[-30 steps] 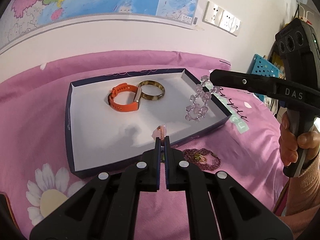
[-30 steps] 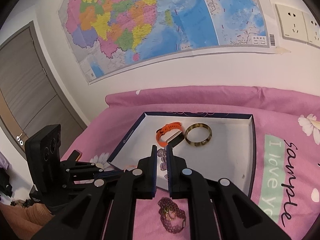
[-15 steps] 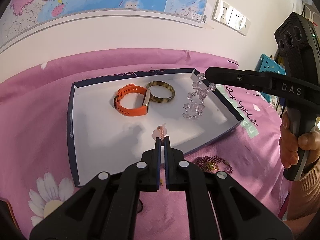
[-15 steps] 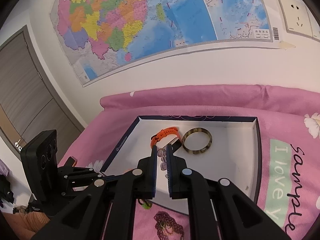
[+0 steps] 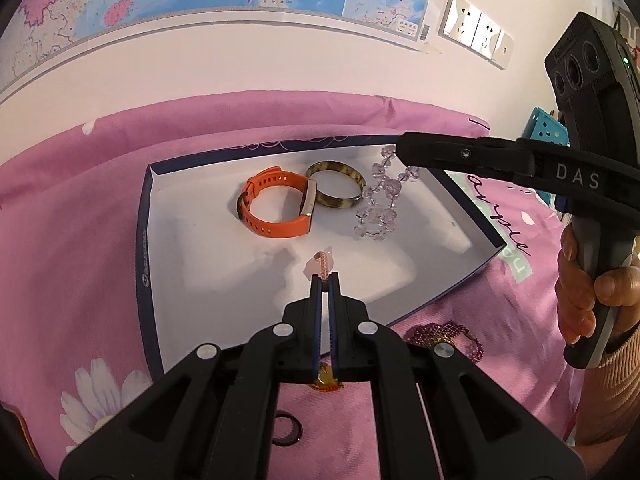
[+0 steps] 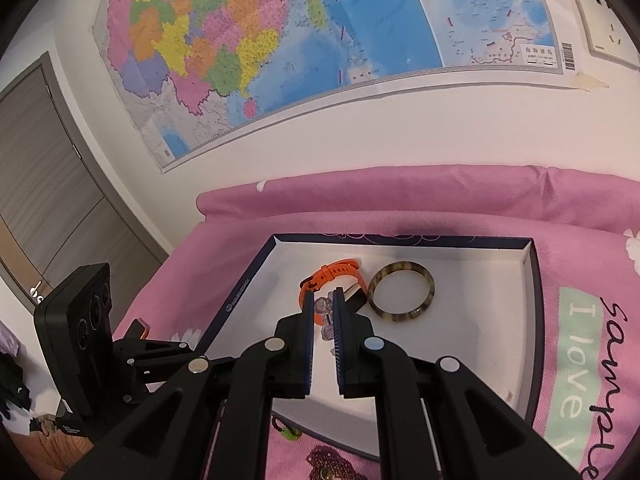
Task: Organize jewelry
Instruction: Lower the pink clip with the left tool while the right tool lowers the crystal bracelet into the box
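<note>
Left edge: pink bedsheet (image 5: 80, 240), soft printed cotton with white daisies, slightly rumpled. On it sits a shallow box lid (image 5: 146, 240) serving as tray, with navy outer walls and a matte white floor.

Inside, toward the back: orange watch band (image 5: 272, 208), rubbery, perforated strap buckled into a loop, pale metal face on its right side. Touching it on the right, a tortoiseshell bangle (image 5: 336, 184), rigid, glossy, lying flat.

Centre foreground: left gripper (image 5: 325, 280), jaws pinched nearly together on a small pink beaded ring (image 5: 322, 262), which sticks up past the tips over the white floor. It carries a pale rosy stone, and the band is finely beaded.

Right of the bangle: clear crystal bead bracelet (image 5: 378, 204), chunky faceted beads on a flexible string. It hangs from the right gripper (image 5: 404, 152), whose jaws are closed narrowly on its top beads; the lower loop looks to reach the tray floor. A hand (image 5: 588, 292) holds that gripper's handle.

Off the tray, on the sheet at the near side: a purple beaded bracelet (image 5: 444, 332), a dark ring (image 5: 286, 430) and a small amber-coloured piece (image 5: 326, 378) seen between the gripper's arms. These are not yet sorted.

Risks, as judged:
- The ring is gripped by a thin edge; any twist could flick it out, and it would roll on the smooth floor or be lost in the sheet's folds.
- The dangling bracelet could swing and drape over the bangle and tangle, or catch the tray's right wall.
- The tray sits on soft bedding; a downward press could tip it and slide everything together.
</note>
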Demonstrator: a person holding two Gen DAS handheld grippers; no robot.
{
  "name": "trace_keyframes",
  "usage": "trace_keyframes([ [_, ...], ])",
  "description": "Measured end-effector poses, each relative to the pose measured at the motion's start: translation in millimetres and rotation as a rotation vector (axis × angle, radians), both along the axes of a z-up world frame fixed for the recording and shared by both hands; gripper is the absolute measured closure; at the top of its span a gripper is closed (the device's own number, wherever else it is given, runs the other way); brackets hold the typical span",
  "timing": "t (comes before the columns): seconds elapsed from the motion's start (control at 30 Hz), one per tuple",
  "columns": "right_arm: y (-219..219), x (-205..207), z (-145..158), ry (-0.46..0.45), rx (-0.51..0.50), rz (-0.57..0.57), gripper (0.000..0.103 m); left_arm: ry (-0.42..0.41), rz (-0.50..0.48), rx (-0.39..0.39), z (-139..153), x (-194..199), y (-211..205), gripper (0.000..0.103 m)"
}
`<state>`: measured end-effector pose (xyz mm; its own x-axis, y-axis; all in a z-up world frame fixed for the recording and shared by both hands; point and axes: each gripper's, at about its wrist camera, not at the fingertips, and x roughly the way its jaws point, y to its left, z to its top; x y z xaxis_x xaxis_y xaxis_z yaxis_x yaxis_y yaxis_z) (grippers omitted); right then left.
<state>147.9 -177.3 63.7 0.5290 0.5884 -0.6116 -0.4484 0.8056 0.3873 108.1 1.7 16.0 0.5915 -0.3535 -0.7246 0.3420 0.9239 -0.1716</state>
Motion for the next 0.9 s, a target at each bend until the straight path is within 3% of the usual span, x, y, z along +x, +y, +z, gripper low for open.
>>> trace_keyframes([
  [0.4, 5, 15, -11, 0.017, 0.012, -0.009, 0.096, 0.019, 0.009, 0.006, -5, 13, -1, 0.099],
  [0.9, 3, 30, -35, 0.062, -0.056, -0.023, 0.096, 0.068, 0.027, 0.003, -19, 30, 0, 0.099],
])
